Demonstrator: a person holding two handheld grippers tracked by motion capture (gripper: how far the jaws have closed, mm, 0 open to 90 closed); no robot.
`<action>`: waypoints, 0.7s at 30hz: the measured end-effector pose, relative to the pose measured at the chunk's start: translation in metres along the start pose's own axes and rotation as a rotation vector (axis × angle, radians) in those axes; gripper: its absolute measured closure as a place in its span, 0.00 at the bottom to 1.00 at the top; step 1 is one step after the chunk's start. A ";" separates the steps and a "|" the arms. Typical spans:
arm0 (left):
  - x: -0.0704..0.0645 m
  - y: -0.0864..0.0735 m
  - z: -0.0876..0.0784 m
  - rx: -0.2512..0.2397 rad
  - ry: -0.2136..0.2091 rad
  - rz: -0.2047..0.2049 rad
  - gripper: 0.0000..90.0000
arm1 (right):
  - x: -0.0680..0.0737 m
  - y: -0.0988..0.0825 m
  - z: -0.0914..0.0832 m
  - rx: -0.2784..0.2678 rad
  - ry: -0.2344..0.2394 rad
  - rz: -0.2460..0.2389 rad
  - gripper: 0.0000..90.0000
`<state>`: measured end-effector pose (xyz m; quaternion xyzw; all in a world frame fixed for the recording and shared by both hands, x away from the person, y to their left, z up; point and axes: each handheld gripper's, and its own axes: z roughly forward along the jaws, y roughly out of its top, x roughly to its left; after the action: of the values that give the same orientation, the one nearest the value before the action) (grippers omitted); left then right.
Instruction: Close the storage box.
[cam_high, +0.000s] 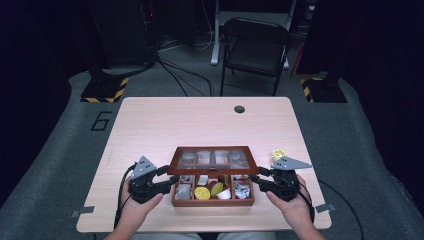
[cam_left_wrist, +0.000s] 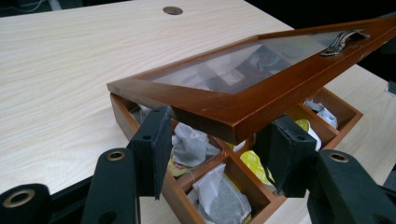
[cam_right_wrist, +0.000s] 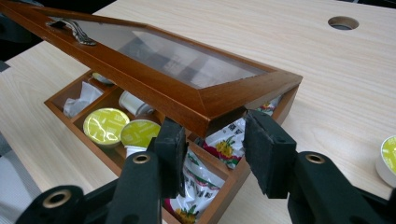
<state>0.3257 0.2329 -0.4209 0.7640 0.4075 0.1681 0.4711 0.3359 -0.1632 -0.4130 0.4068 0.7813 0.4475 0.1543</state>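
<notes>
A dark brown wooden box with several compartments stands near the front edge of the pale wooden worktop. Its wooden lid with a glass pane is half raised, tilted over the box, and a small metal handle sits on the lid's front rail. The left claw is at the left end of the box; its two black pads stand under the left corner of the lid and are apart from each other, and I cannot tell if they press the wood. The right claw is at the right end of the box, with its jaws close around the right corner of the lid. Inside the box lie tea bags and round yellow-topped capsules. One more yellow-topped capsule stands on the worktop just behind the box's right end.
</notes>
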 end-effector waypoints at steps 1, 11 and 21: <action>-0.001 -0.001 -0.001 0.007 0.000 0.008 0.52 | 0.001 -0.002 0.000 0.002 0.000 0.001 0.66; -0.005 -0.011 -0.001 0.000 0.012 0.024 0.52 | 0.003 -0.012 0.001 -0.005 -0.007 -0.020 0.66; -0.008 -0.026 0.001 0.029 0.002 0.027 0.52 | 0.006 -0.027 0.005 0.023 0.000 -0.039 0.66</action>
<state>0.3094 0.2318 -0.4425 0.7762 0.3998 0.1693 0.4572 0.3223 -0.1631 -0.4377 0.3933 0.7941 0.4355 0.1583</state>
